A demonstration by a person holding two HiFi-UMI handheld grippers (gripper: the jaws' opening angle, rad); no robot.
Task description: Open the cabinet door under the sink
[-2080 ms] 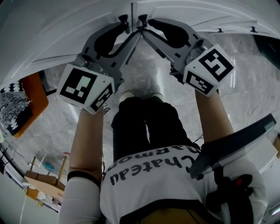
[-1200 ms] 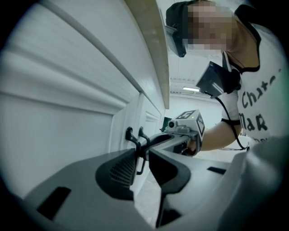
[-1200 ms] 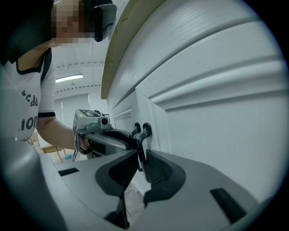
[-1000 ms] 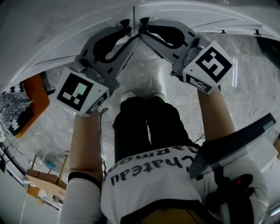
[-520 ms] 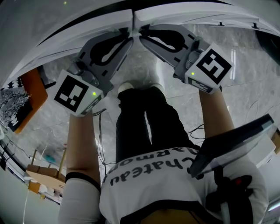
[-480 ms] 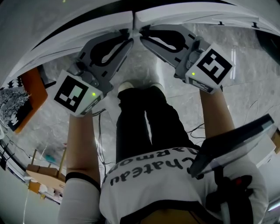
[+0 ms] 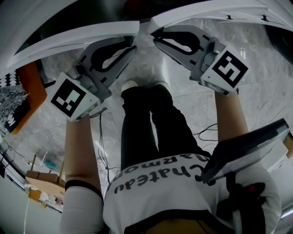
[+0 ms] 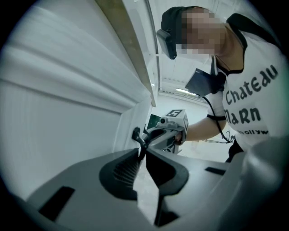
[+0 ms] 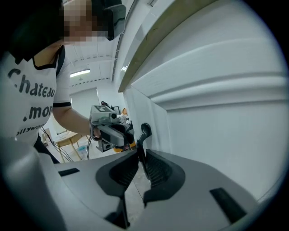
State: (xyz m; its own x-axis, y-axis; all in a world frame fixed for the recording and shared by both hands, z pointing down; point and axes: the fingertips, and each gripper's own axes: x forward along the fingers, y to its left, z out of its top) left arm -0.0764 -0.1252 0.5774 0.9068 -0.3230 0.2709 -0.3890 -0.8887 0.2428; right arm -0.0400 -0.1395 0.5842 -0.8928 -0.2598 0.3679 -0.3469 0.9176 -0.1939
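Right now the left forearm and right forearm, both bare, are stretching forward on either side of the person's dark-trousered legs, each carrying a matte grey gripper that is angling inward and slightly down toward the cabinet. The left gripper is pinching the left handle, a small black curved lever, between its ribbed dark pads; its jaws have just been closing, and the handle is sitting between them. The right gripper is clamping the right handle, a matching glossy black lever, in the same way. The left door and right door, both smooth white panels with moulded raised frames, are standing swung out toward the person, with a dark gap showing between their inner edges. Beneath them the floor is showing grey veined stone tiles with a faint sheen
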